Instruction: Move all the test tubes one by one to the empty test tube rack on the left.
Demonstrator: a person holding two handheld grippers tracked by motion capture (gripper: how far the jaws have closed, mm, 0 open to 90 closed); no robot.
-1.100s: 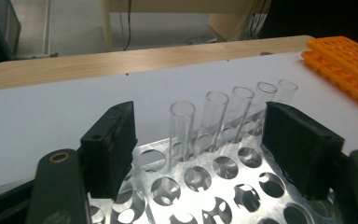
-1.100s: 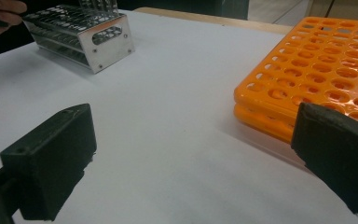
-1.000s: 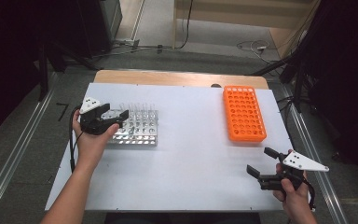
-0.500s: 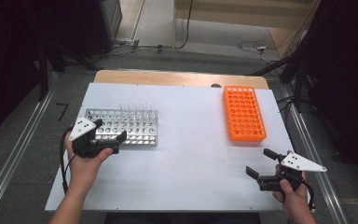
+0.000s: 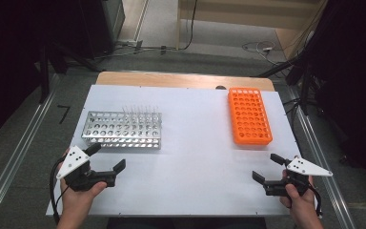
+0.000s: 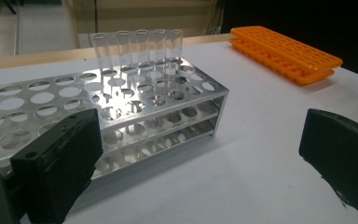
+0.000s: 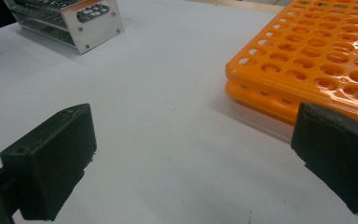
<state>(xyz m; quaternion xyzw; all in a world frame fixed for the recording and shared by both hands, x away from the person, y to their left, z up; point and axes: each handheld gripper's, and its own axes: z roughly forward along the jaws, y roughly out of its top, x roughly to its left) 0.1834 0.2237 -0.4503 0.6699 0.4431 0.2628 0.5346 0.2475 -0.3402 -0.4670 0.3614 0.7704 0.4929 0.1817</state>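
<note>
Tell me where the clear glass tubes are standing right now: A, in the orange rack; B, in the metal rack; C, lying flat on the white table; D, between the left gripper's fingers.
B: the clear tubes stand upright in a row along the far edge of the metal rack, near its right end, while the orange rack's holes look empty.

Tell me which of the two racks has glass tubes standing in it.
The metal rack, at the table's left near the left gripper: clear tubes stand along its far row. The orange rack has bare holes.
</note>
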